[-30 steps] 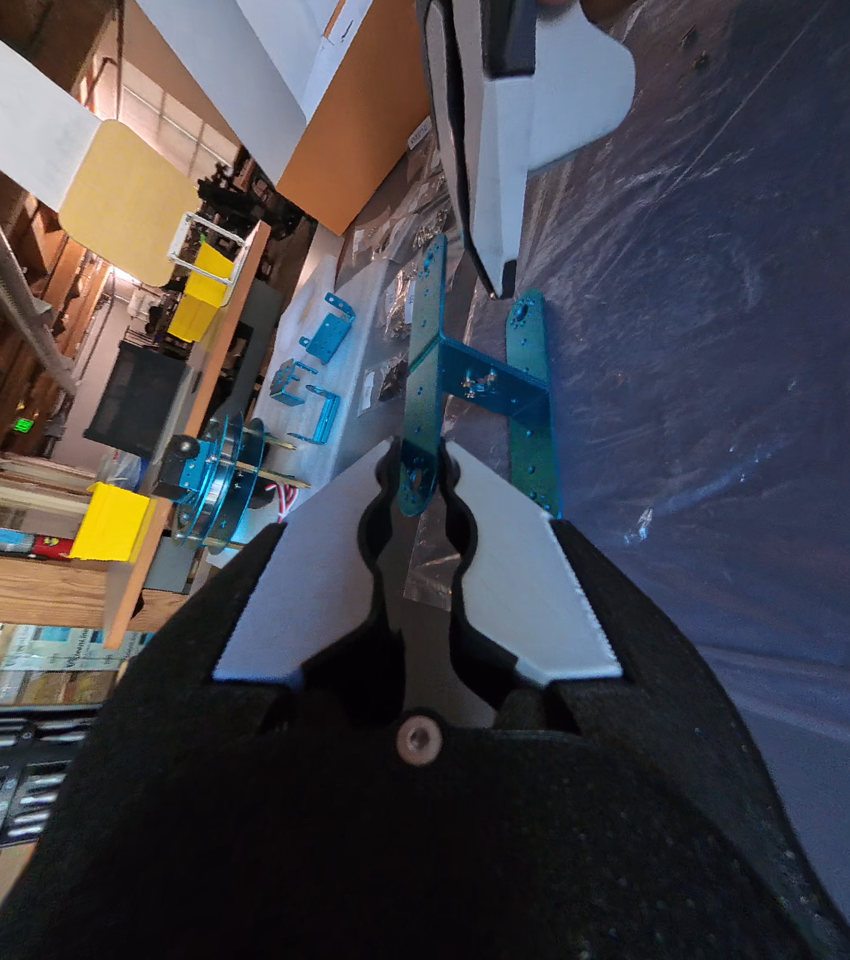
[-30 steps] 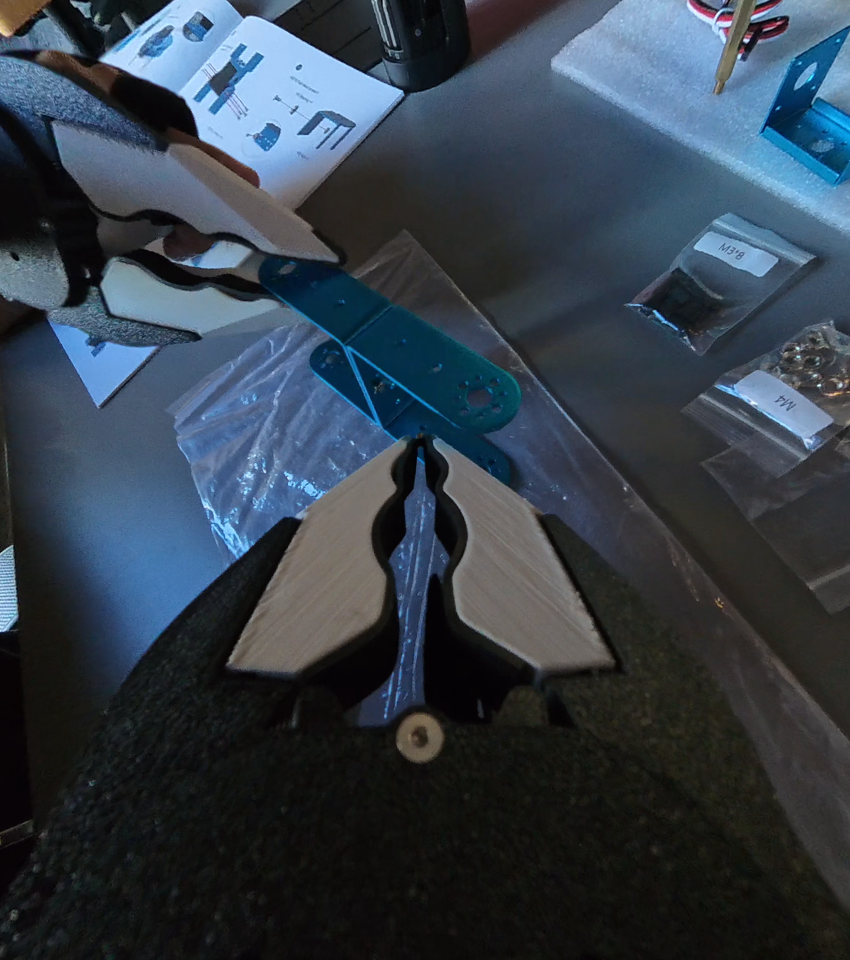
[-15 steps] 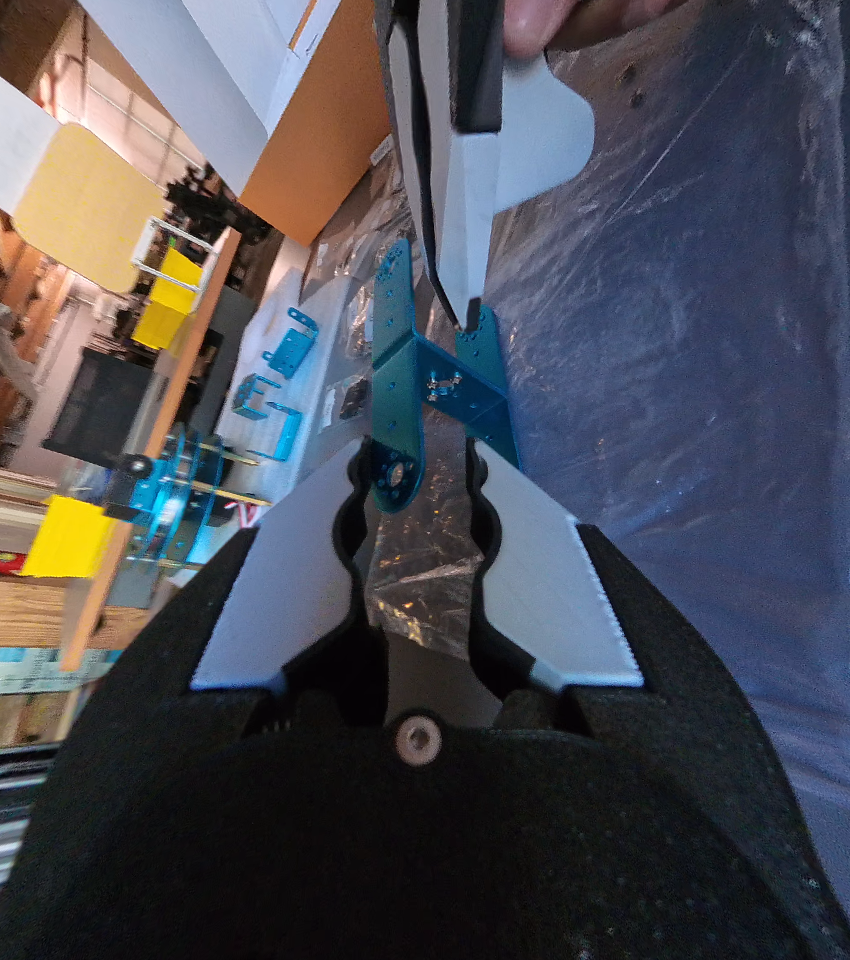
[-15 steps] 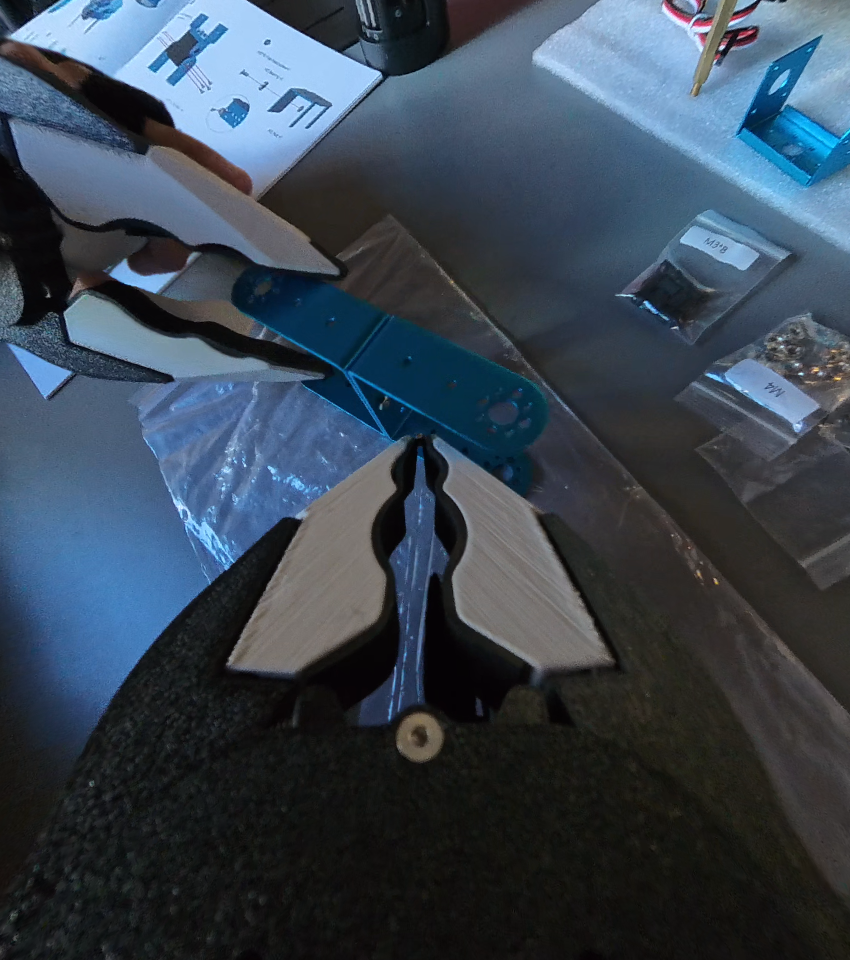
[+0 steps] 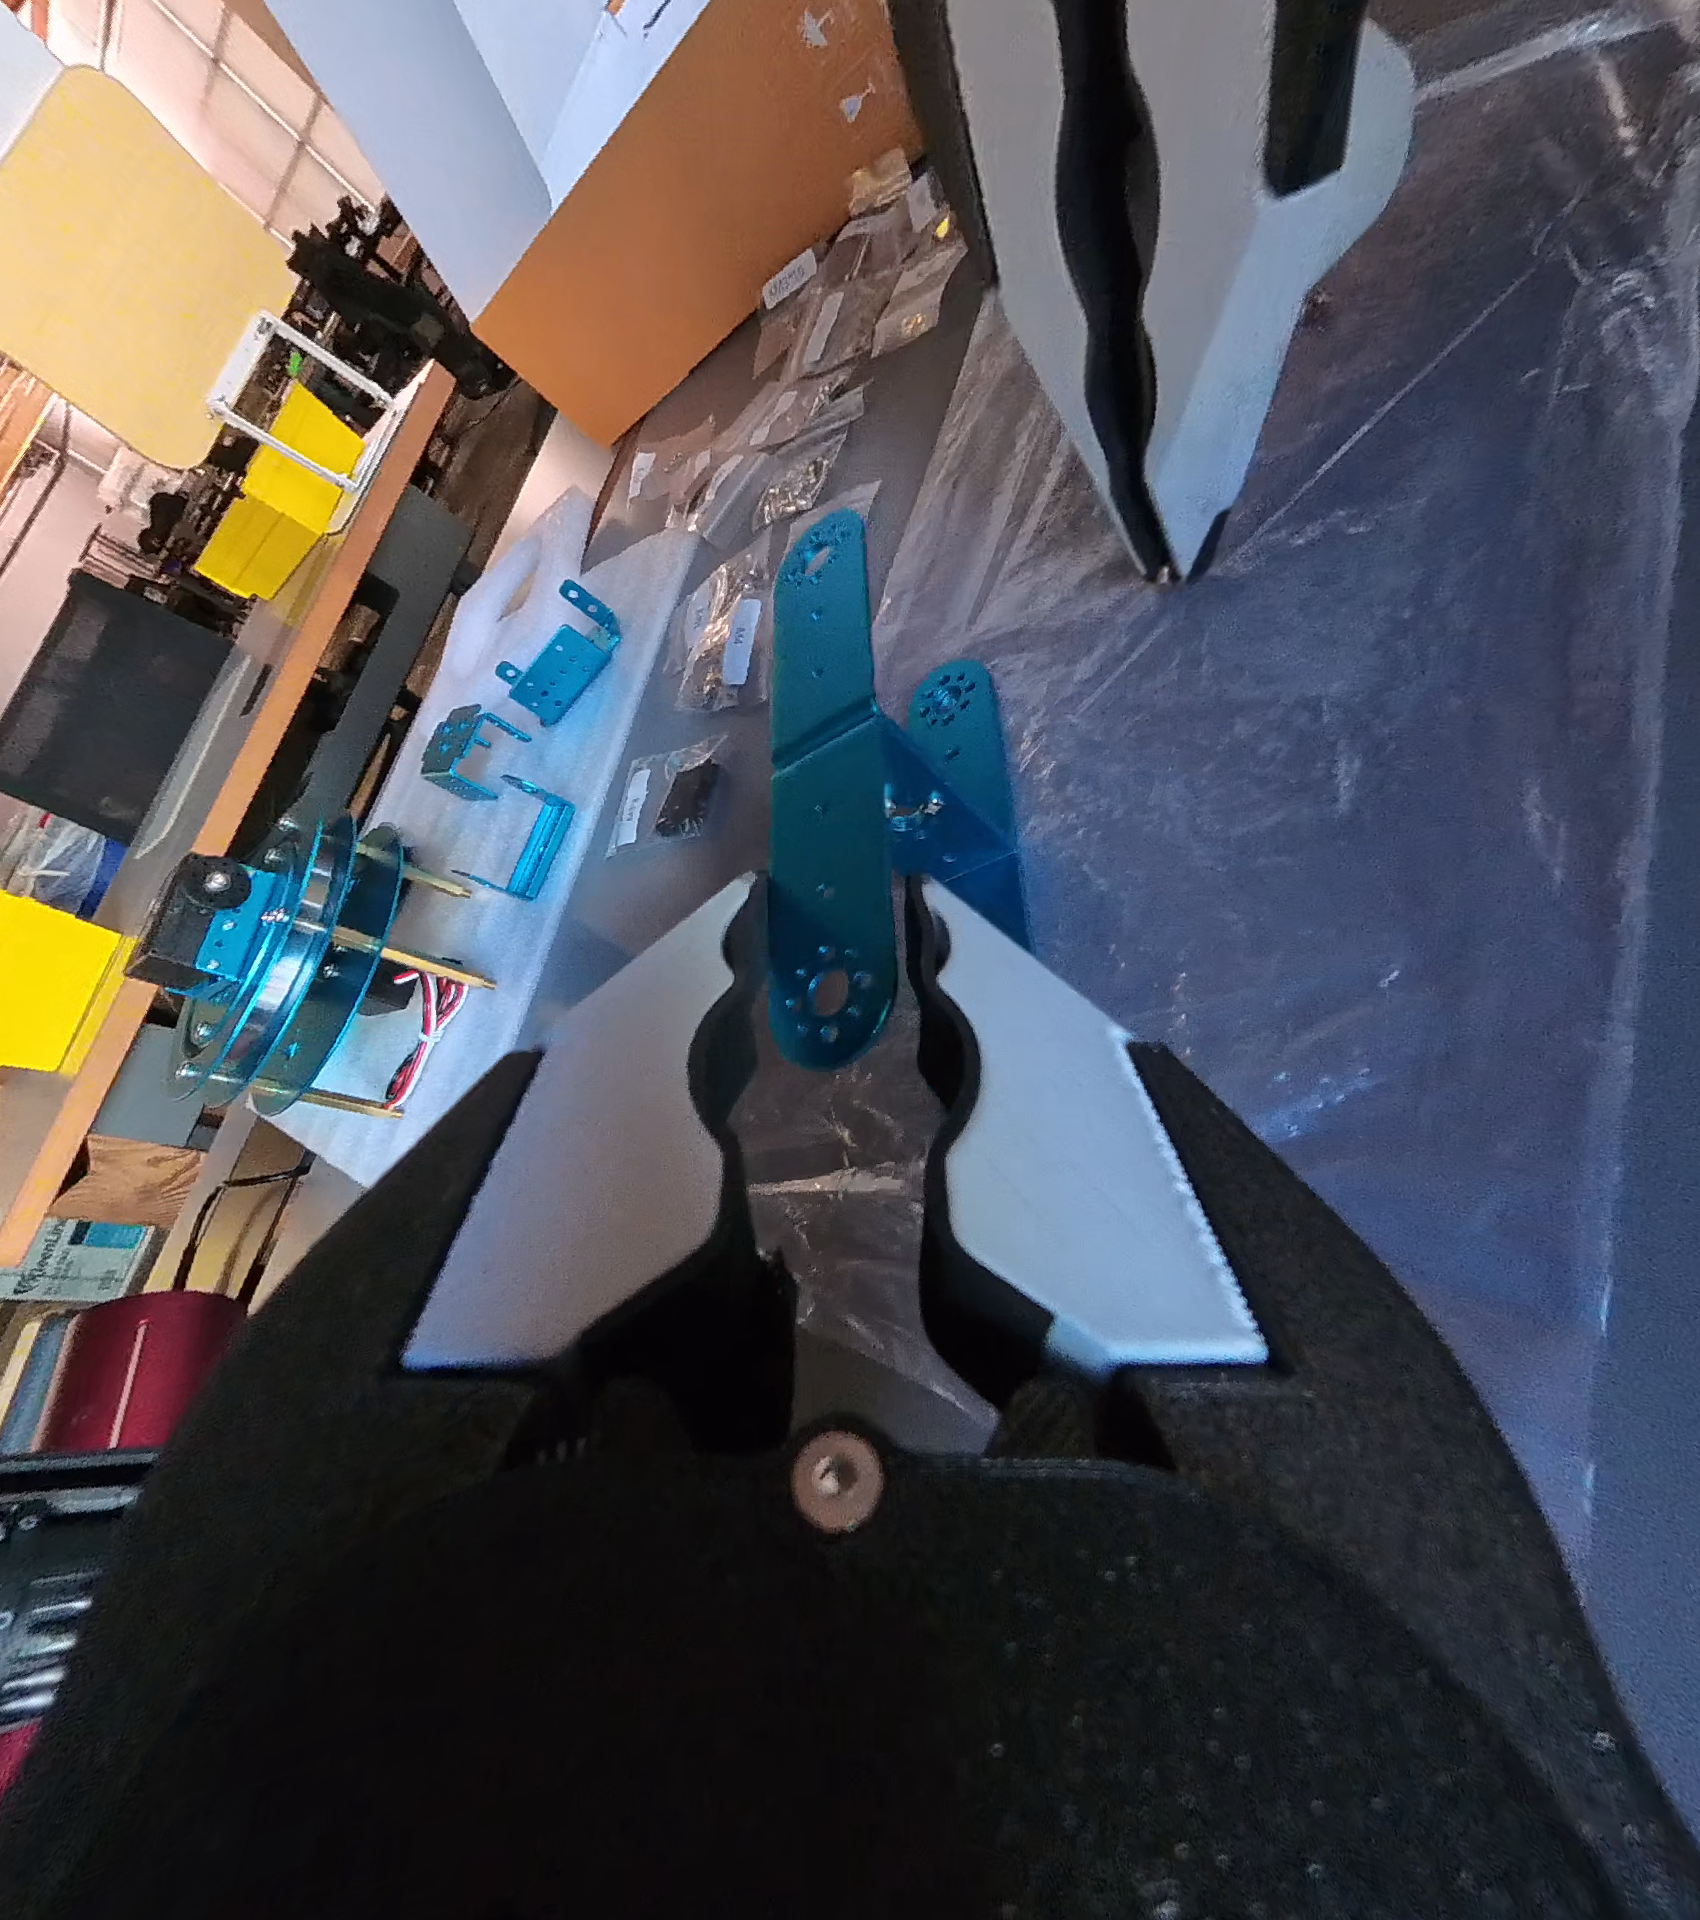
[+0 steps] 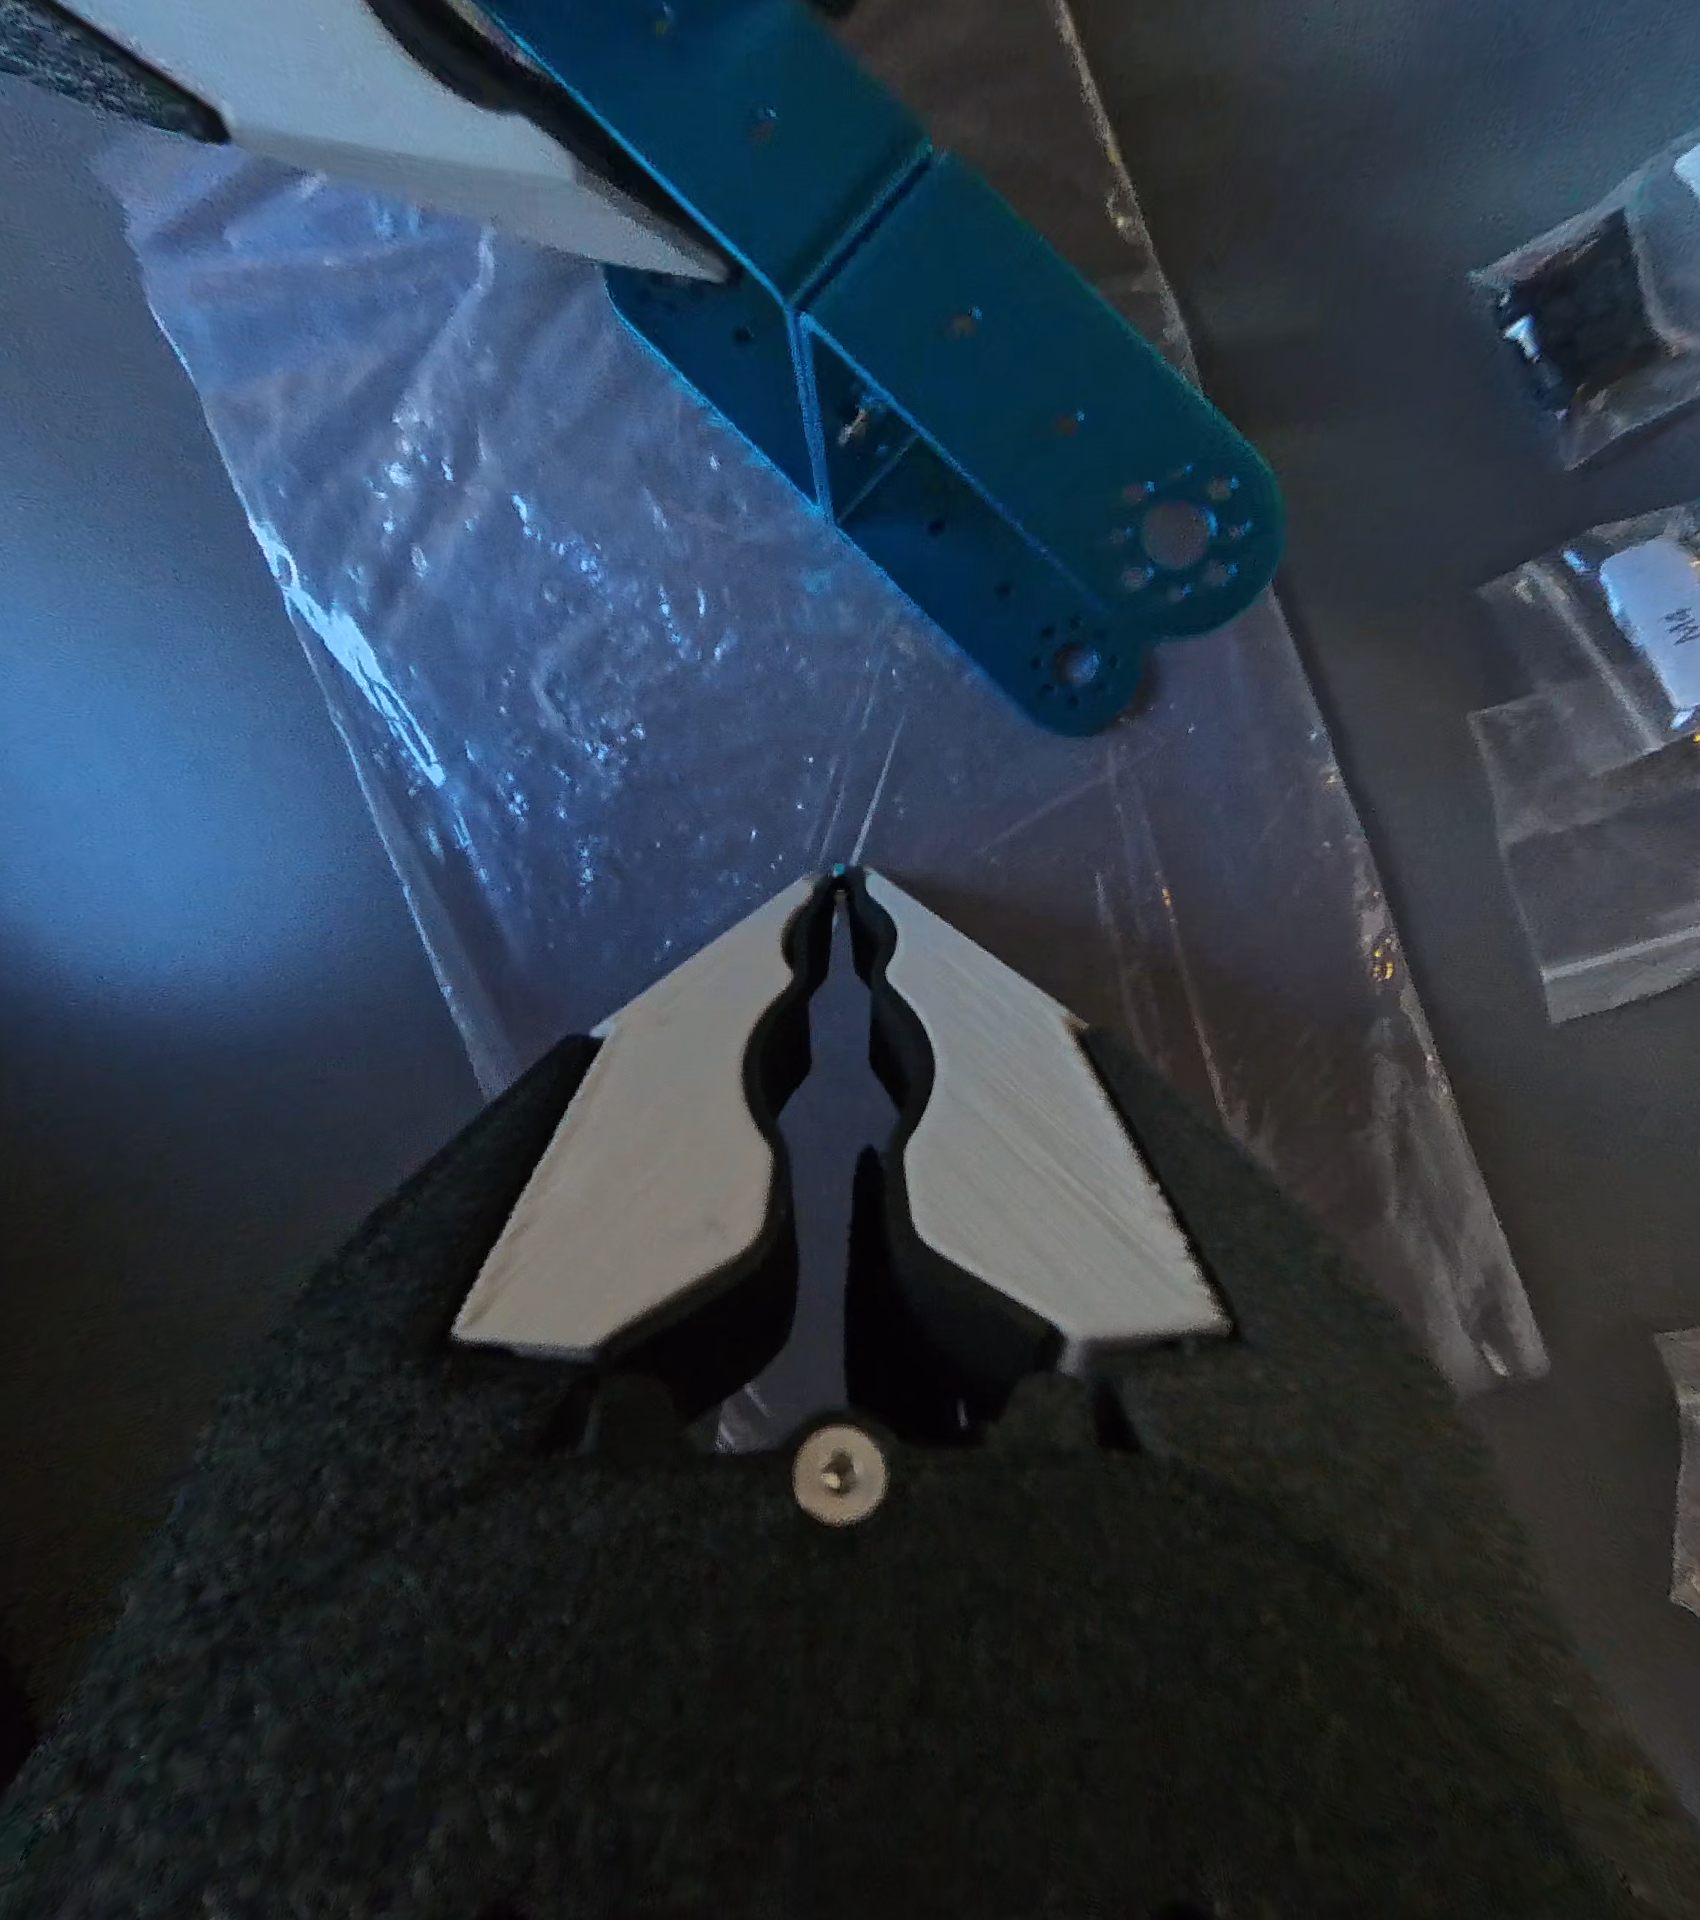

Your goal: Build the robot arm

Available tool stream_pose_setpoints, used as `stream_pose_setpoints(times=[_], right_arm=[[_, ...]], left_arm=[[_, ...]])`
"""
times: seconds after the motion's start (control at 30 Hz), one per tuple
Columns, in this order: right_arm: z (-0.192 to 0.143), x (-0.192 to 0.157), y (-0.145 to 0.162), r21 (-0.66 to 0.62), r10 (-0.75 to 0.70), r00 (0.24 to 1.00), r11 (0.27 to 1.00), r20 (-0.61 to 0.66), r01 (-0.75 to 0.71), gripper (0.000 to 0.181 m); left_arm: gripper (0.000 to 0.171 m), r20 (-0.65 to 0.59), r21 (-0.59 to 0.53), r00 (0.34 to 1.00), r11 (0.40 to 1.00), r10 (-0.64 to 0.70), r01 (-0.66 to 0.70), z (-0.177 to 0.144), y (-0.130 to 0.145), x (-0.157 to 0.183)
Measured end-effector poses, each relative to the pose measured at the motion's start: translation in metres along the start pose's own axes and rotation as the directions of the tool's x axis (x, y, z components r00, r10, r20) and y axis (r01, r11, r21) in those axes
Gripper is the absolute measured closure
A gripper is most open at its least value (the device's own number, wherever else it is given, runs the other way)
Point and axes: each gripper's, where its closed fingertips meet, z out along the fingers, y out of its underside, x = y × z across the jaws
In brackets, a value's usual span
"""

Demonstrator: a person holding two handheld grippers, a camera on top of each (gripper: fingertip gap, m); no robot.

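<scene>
Left gripper (image 5: 830, 894): jaws parted, one finger on either side of the rounded, holed end of a blue metal bracket (image 5: 830, 831); contact with the bracket cannot be confirmed from either view. The bracket is a long perforated strip joined to a second strip by a cross-piece, and it sits over a clear plastic bag (image 6: 555, 582) spread on the grey counter (image 6: 46, 727); whether it rests on the bag or is raised cannot be told.

Right gripper (image 6: 841, 883): jaws closed to a thin slit, tips pinching a raised fold of the same plastic bag, near the bracket's far rounded end but apart from it.

Surroundings: small labelled hardware packets (image 6: 1656, 644) lie on the counter to the right of the bag. Beyond the bracket, a white foam sheet (image 5: 534, 831) carries smaller blue U-brackets (image 5: 560, 665) and a round blue plate assembly (image 5: 274, 966)
</scene>
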Motion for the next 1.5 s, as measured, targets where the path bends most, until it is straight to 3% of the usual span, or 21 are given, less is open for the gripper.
stream_pose_setpoints(times=[0.13, 0.3, 0.43, 0.67, 0.97, 1.37, 1.5], right_arm=[[-0.001, -0.013, 0.001, -0.003, -0.014, 0.996, 1.0, 0.085, 0.014, 0.164], [-0.01, -0.014, 0.008, 0.042, -0.24, 0.966, 0.971, 0.095, 0.237, 0.153], [-0.013, -0.014, -0.003, 0.107, -0.411, 0.904, 0.91, 0.119, 0.4, 0.164], [-0.004, -0.003, -0.005, -0.148, -0.347, 0.914, 0.913, 0.212, 0.381, 0.166], [0.004, -0.003, -0.004, -0.256, -0.369, 0.903, 0.871, 0.22, 0.418, 0.17], [0.007, -0.003, -0.005, -0.256, -0.395, 0.894, 0.86, 0.211, 0.441, 0.177], [0.005, -0.002, -0.005, -0.197, -0.399, 0.891, 0.876, 0.218, 0.44, 0.177]], left_arm=[[0.146, -0.02, 0.0, 1.0, 1.0, -0.014, 0.014, -0.002, 0.004, -0.001], [0.146, -0.008, 0.002, 1.0, 1.0, 0.005, -0.005, -0.004, 0.005, -0.004], [0.146, -0.018, 0.006, 1.0, 1.0, 0.009, -0.009, -0.004, 0.004, -0.002], [0.146, -0.023, -0.008, 1.0, 1.0, 0.006, -0.006, -0.002, 0.007, -0.001], [0.146, -0.02, -0.014, 1.0, 1.0, 0.005, -0.005, -0.003, 0.01, -0.003], [0.146, -0.02, -0.018, 1.0, 1.0, 0.008, -0.008, -0.004, 0.011, -0.004], [0.146, -0.018, -0.016, 1.0, 1.0, 0.004, -0.004, -0.004, 0.011, -0.005]])
